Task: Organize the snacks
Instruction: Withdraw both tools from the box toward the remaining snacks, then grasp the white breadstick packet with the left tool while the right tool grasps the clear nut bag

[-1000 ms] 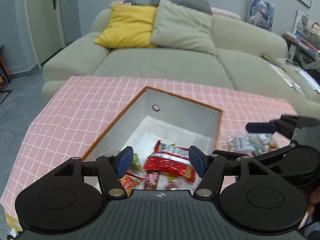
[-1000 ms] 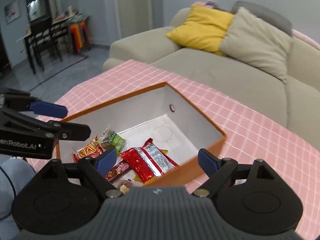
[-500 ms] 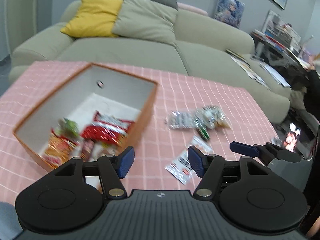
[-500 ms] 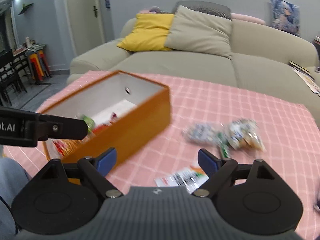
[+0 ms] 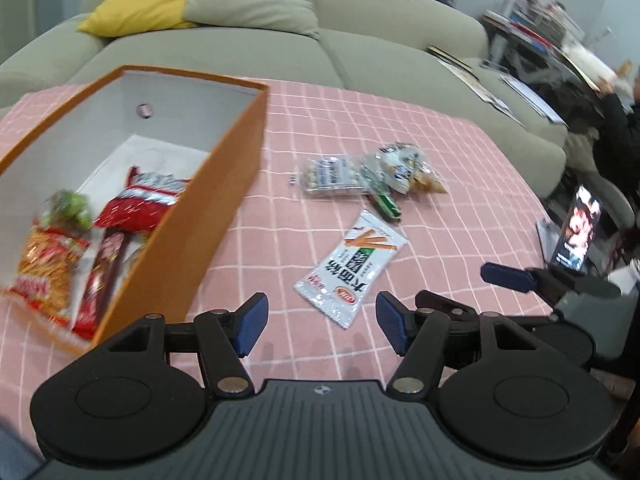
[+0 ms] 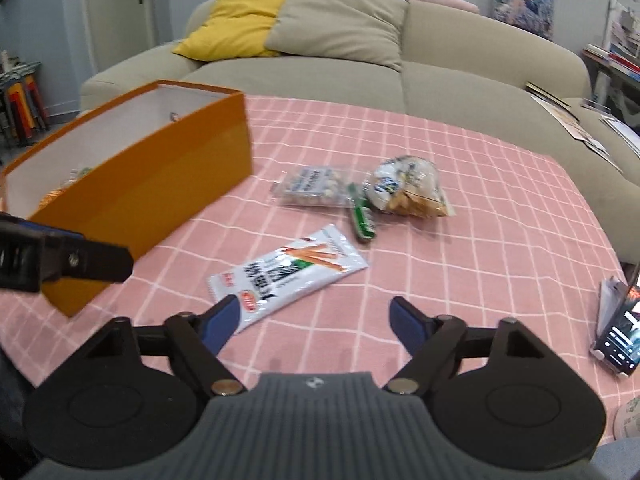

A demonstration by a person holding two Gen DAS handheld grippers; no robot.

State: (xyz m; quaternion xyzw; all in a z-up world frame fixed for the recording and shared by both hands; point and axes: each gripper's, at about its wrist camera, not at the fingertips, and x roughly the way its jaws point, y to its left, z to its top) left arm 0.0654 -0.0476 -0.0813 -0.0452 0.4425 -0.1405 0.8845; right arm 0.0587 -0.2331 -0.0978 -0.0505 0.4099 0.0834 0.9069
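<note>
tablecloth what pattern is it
Pink with a white grid; clearest in the right wrist view.

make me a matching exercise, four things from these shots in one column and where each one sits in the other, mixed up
Things:
1. red packet
2. white stick-snack packet
3. green bar
4. phone

Places:
A. propped at the right table edge
B. inside the orange box
C. on the cloth nearest the open left gripper
D. between the clear bag and the crumpled bag

Pairs: 1-B, 2-C, 3-D, 4-A
</note>
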